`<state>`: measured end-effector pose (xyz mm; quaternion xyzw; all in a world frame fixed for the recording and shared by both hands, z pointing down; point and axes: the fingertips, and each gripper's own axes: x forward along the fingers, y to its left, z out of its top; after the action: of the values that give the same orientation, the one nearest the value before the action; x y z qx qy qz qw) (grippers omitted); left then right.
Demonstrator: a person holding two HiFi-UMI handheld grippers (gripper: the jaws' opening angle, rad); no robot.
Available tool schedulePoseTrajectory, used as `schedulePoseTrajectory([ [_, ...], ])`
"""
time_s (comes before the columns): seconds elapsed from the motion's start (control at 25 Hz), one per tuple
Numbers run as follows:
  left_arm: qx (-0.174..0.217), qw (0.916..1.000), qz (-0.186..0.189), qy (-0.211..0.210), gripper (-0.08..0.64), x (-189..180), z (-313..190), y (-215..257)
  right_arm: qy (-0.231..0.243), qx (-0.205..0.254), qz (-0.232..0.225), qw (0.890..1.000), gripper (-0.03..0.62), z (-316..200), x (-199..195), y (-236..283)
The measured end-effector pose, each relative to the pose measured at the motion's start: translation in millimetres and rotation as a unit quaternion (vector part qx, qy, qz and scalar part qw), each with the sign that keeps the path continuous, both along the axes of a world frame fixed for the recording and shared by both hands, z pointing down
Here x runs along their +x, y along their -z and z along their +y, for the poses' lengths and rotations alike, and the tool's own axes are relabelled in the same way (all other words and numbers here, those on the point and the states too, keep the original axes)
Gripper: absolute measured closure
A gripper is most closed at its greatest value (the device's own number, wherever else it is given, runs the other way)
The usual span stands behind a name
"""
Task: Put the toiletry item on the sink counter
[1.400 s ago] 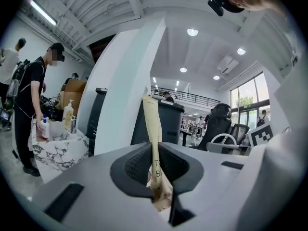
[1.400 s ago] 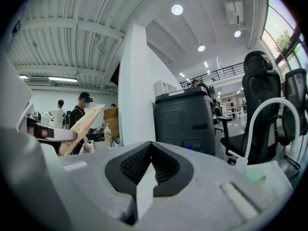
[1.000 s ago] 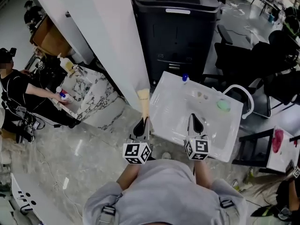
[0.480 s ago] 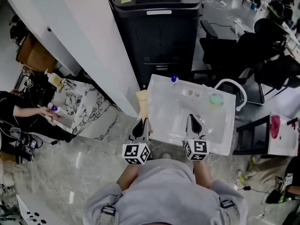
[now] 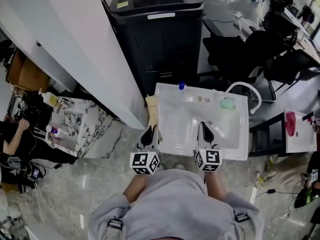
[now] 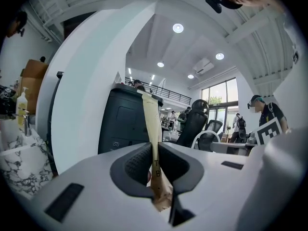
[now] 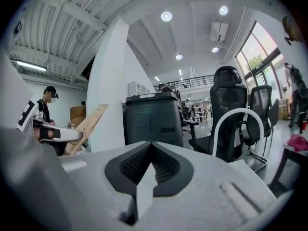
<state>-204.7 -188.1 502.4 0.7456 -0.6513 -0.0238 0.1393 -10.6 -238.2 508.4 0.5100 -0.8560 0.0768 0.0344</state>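
One long beige tube (image 6: 151, 129) is held up in the air, its near end pinched tight between the pads of the left gripper (image 6: 155, 170) and the rest sticking out past the jaws. It's pale tan all over, crumpled where it's clamped, and widens toward the far end. Only a "T" and a "B", stacked just above the pinch, can be read; the finer print further up is too tiny. The right gripper (image 7: 151, 162) is pressed together with nothing in it.

In the head view the tube is seen just beside the left edge of the white sink counter (image 5: 170, 134), not touching it, while the right gripper hangs over the near part of the basin (image 5: 227, 126). The counter's left strip is bare. A blue-capped bottle (image 5: 181, 86) and a green round thing (image 5: 228, 103) are lined up along the far rim. The far-left corner is crowded by a white pillar (image 5: 85, 49) and a black cabinet (image 5: 155, 39).
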Motion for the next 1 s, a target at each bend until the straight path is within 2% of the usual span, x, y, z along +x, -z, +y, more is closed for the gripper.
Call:
schedulePoseTrajectory([
  [0.52, -0.034, 0.9969, 0.015, -0.069, 0.525, -3.8, -34.0, -31.2, -0.062, -0.003, 0.011, 0.998, 0.589, -4.9, -2.3, -2.2],
  [0.72, -0.056, 0.9950, 0.016, -0.082, 0.525, -2.2, -45.7, -46.0, -0.077, -0.007, 0.012, 0.997, 0.589, -6.9, 2.0, -1.8],
  [1.0, -0.065, 0.9943, 0.020, -0.082, 0.525, -0.1, -57.5, -54.0, -0.076, -0.011, 0.016, 0.997, 0.589, -12.4, 0.3, -3.8],
])
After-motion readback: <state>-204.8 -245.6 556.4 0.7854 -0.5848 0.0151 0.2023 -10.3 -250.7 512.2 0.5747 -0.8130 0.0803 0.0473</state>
